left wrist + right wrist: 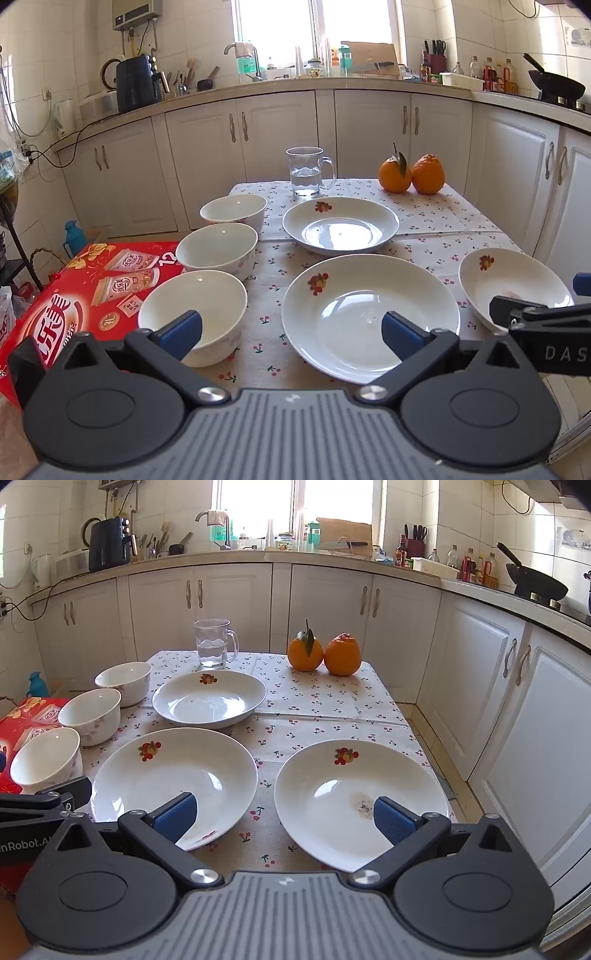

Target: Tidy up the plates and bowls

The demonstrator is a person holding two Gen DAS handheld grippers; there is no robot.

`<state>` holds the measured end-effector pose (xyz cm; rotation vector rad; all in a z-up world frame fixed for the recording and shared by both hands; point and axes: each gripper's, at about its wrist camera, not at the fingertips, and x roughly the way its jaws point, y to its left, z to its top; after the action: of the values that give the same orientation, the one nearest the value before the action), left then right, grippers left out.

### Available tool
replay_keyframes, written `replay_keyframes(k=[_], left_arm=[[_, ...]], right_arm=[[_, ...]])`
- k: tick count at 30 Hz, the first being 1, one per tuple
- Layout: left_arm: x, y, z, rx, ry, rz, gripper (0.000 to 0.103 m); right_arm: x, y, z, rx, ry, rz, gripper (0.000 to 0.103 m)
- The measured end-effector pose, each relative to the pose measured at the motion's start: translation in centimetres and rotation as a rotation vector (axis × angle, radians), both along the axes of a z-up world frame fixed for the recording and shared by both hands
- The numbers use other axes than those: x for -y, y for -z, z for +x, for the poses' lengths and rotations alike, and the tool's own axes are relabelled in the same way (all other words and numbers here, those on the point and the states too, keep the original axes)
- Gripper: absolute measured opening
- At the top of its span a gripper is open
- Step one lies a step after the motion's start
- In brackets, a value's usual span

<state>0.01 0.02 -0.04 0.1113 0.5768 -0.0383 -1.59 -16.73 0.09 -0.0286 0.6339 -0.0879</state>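
Three plates lie single and unstacked, so stacking is my job: the near middle plate (173, 775) is my landmark, one plate (362, 797) just right of it, another (209, 698) behind, three bowls (218, 251) lined left. My left gripper (291, 332) and right gripper (284, 814) both hang wide open, empty, undecided.

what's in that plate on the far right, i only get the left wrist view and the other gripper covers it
Observer: The right wrist view shows the right plate whole. It is empty except for a brownish stain near its middle.
Operator: are the right jaws on it
Observer: No. The right gripper has its jaws wide open with nothing between them, aimed at the gap between that plate and the middle plate.
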Motion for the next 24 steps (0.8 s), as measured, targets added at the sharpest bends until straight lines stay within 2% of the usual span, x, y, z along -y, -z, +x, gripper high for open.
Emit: replay_keyframes(k=[24], left_arm=[[-0.06,-0.22,-0.19,0.0,-0.004,0.002,0.102]], right_arm=[[-0.25,-0.21,-0.08,0.013,-0.002,-0.008,0.103]])
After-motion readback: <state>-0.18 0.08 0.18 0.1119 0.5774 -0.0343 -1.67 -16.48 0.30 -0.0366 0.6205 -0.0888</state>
